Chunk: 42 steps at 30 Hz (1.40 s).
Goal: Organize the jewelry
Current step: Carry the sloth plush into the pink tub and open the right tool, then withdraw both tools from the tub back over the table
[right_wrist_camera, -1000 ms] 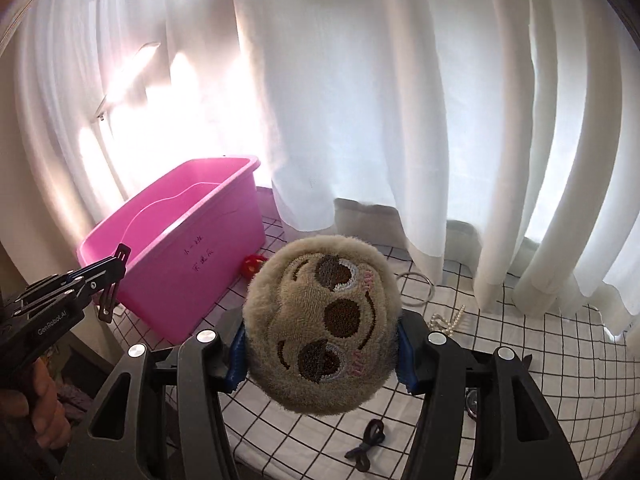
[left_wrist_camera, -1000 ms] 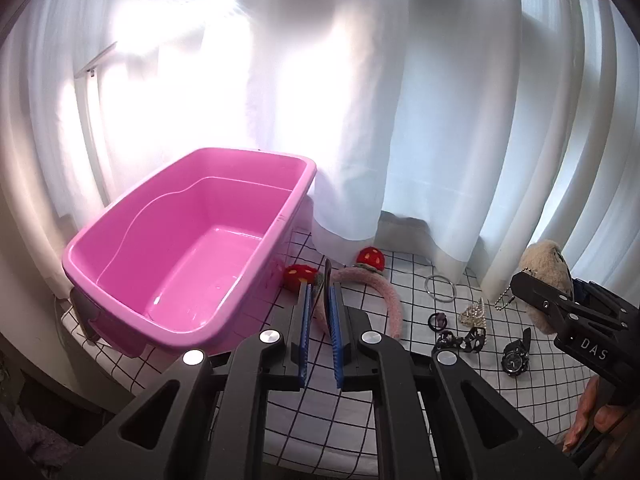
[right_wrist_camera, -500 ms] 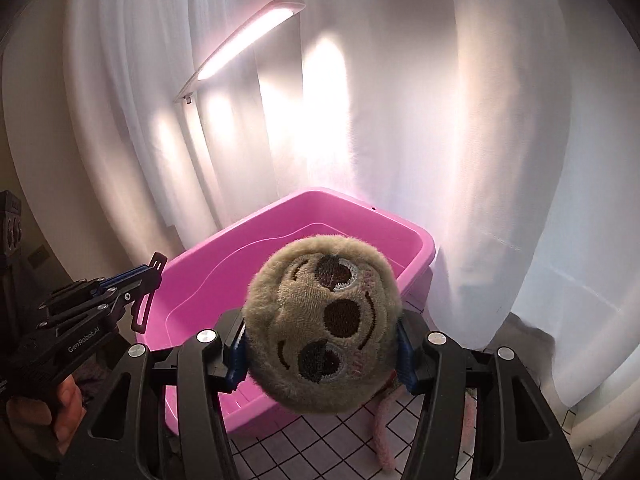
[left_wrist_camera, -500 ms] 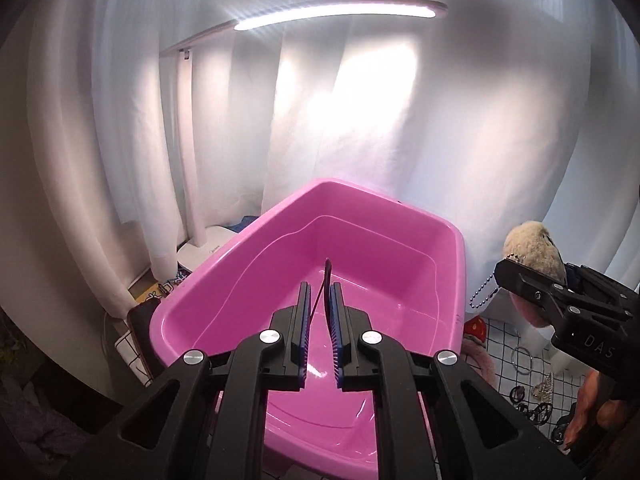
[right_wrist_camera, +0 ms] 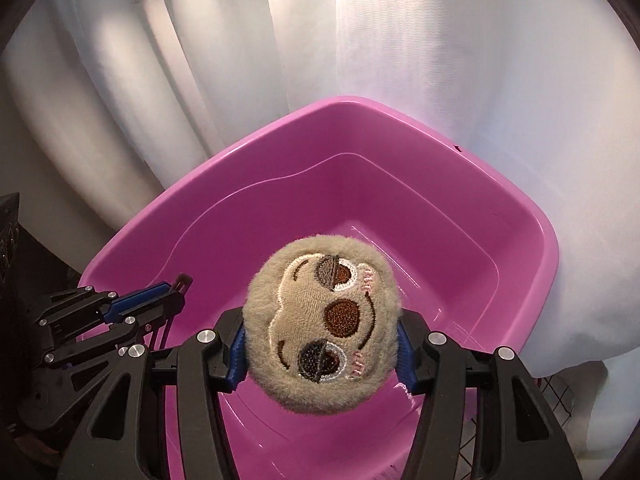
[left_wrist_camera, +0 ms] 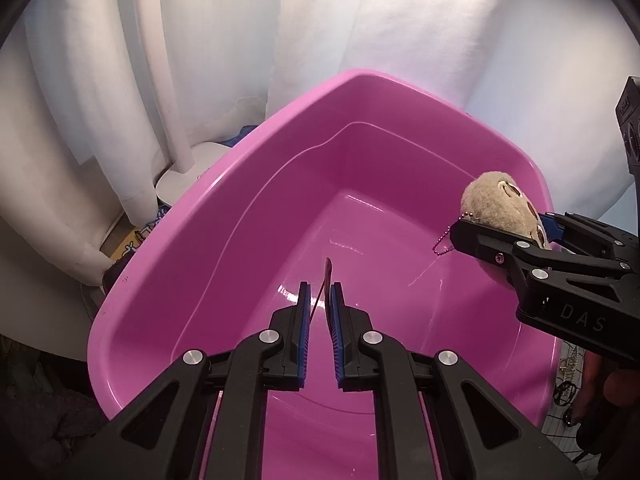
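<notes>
— Two grippers, both over the pink tub (left_wrist_camera: 224,216). What is each one holding?

— The left gripper (left_wrist_camera: 319,300) has its jaws drawn close, with only a narrow gap, and a thin dark hair clip (left_wrist_camera: 327,276) stands between the blue pads, leaning against the right-hand one. Its tip sticks up past the fingertips. Whether both pads actually press it, I cannot tell.

— And the right?

— The right gripper (right_wrist_camera: 320,344) has its jaws spread wide and pressed into the two sides of a round tan plush sloth charm (right_wrist_camera: 322,336) — face toward the camera, held above the tub's inside. In the left wrist view the same charm (left_wrist_camera: 496,204) hangs near the tub's right wall, a small bead chain (left_wrist_camera: 442,240) dangling from it.

— Is anything in the tub?

— Its visible floor shows only glossy pink plastic.

— The surroundings?

— White curtains (right_wrist_camera: 440,60) behind the tub, a white lamp base (left_wrist_camera: 180,176) at its far left corner, and a black-gridded white cloth (right_wrist_camera: 560,396) at the lower right, with some small jewelry pieces (left_wrist_camera: 568,372) on it — too small to identify.
</notes>
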Each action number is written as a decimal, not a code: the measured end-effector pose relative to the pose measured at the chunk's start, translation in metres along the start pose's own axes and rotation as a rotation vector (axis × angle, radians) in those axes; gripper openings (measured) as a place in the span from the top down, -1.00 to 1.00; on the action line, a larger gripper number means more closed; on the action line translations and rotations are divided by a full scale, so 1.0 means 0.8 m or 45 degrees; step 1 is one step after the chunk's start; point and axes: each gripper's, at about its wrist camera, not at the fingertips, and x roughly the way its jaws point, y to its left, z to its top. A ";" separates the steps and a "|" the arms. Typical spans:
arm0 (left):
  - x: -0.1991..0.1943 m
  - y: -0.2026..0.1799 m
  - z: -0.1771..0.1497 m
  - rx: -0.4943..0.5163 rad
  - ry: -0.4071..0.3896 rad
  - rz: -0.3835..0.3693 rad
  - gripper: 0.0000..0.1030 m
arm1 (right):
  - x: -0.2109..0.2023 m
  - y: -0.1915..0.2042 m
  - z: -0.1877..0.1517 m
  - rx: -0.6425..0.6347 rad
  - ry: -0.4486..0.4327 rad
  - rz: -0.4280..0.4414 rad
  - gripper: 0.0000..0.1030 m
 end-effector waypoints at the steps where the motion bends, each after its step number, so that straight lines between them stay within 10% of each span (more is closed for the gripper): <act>1: 0.005 0.000 0.001 0.001 0.017 0.004 0.80 | 0.008 -0.001 0.001 0.003 0.026 -0.005 -0.06; 14: 0.023 0.002 0.013 -0.020 0.131 0.024 0.71 | 0.053 0.000 0.021 0.011 0.135 -0.073 -0.13; 21: 0.013 -0.001 0.017 -0.013 0.100 0.049 -0.39 | 0.064 -0.005 0.026 0.006 0.156 -0.079 -0.19; 42: -0.007 -0.002 0.005 0.025 0.056 0.062 -0.41 | 0.023 -0.009 0.022 0.032 0.085 -0.107 -0.28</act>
